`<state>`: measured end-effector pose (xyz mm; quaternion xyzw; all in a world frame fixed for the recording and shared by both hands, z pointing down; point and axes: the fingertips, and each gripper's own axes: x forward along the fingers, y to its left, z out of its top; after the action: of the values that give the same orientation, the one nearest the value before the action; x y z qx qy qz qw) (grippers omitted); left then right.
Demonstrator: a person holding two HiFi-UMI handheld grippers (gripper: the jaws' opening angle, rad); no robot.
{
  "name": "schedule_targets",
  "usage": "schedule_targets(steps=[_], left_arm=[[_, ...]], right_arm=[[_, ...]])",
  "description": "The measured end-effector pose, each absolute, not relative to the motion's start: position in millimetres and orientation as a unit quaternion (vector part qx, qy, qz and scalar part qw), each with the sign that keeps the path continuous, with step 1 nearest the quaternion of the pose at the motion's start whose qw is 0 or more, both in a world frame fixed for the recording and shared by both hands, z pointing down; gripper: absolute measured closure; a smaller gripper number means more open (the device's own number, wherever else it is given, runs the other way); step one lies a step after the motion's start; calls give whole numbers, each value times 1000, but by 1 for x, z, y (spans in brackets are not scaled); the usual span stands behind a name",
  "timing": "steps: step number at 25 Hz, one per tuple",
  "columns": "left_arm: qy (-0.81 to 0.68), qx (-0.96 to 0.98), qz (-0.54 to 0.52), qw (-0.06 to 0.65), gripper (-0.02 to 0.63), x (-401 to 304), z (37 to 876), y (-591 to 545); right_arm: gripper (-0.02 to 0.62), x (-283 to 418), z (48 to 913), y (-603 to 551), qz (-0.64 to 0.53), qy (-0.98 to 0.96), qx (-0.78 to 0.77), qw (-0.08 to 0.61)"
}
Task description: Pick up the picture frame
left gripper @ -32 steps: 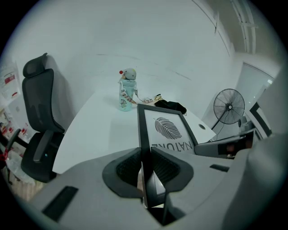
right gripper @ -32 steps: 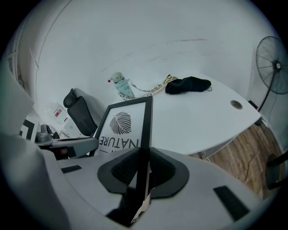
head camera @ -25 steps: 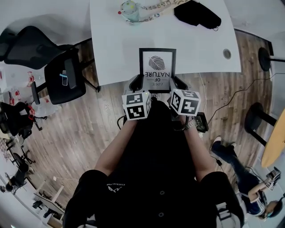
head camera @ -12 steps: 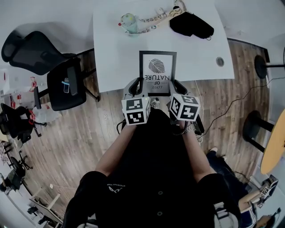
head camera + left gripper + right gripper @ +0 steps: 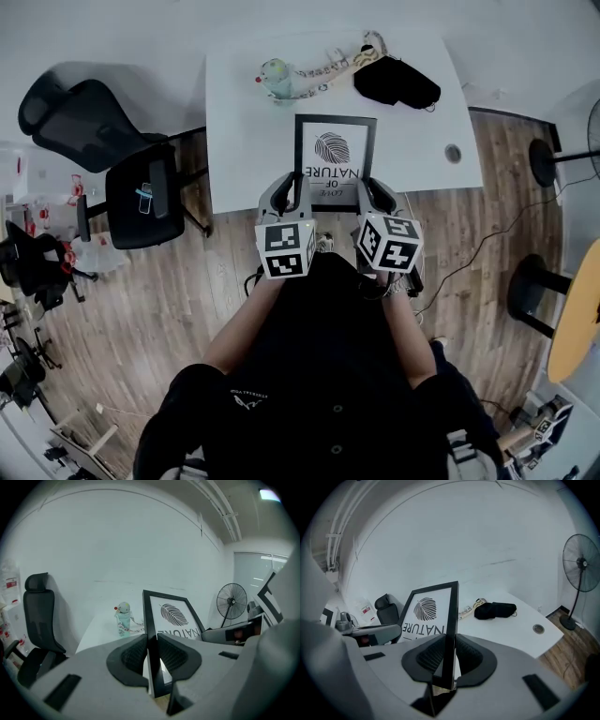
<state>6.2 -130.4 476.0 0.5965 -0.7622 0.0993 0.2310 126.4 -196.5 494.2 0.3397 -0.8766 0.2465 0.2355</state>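
Lifted since a second ago, one frame hangs tilted above the counter's near edge. Two grippers hold it: the left gripper has its fingers clamped on the left side, the right gripper on the right side. One bottle stands at 11 o'clock, one black pouch at 1.

The black-rimmed picture frame sits over the white table's near edge, between the left tongs and right tongs. On the table behind it, a pale green bottle stands left and a black fabric pouch lies right.
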Motion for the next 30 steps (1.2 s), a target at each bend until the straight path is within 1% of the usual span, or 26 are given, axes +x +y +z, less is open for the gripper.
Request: schedule_targets(steps=[6,14,21,30], left_arm=[[-772,602,81,187,532,4,437,-136],[-780,606,57,146,532,-4,393,-133],[-787,610,36,80,532,-8,344,-133],[-789,614,4,11,532,-13,285,-136]], right_arm=[[528,123,451,-204,197,-894,349,201],[528,115,404,-201,158,-908,351,167],[528,109,358,-204,125,-920,351,119],[528,104,296,-208,79,-931,351,62]])
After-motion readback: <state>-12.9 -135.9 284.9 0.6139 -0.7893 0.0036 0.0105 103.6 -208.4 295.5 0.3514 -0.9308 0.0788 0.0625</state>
